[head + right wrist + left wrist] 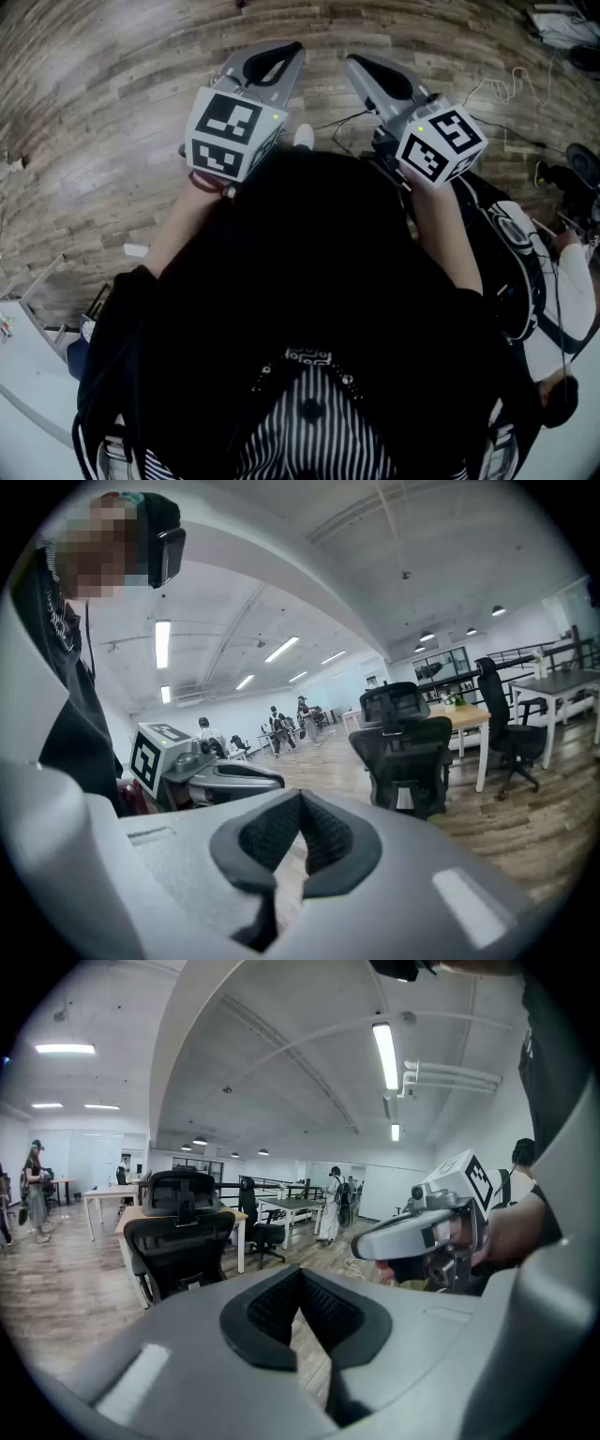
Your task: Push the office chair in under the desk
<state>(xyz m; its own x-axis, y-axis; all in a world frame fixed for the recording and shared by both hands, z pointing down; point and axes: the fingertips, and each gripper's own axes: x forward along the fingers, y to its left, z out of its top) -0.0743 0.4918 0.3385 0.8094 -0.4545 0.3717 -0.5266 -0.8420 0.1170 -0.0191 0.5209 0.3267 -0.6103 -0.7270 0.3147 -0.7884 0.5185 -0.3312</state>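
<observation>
We are holding the left gripper [289, 49] out over the wooden floor [112, 122], angled a little downward, and its jaws are sitting pressed together with nothing between them. Through its camera we are looking at the office chair [178, 1237]. It is standing well apart from us at the left of that view, its back turned our way and its front facing the surface [128, 1212], a tan top on white legs that it is meant to go under. The right gripper [358, 64] is riding just beside the left one, equally closed and empty. From its camera the same chair is showing right of centre.

We are judging the chair to be fairly heavy, but likely to roll freely on this hard floor if it has casters, and to swivel if we push off-centre. The backrest looks like mesh in a stiff frame with a headrest above, so we are expecting the mesh to give and the frame to hold. With both grippers closed, we are thinking of using them as blunt pushers against the top of the backrest frame, one on each side of the middle, rather than clamping anything.

The gripper bodies are hiding the chair's base in both gripper views, so we cannot make out its wheels, nor tell whether the armrests will clear the surface's edge. The head view is showing neither chair nor surface, with our dark clothing filling its middle.
</observation>
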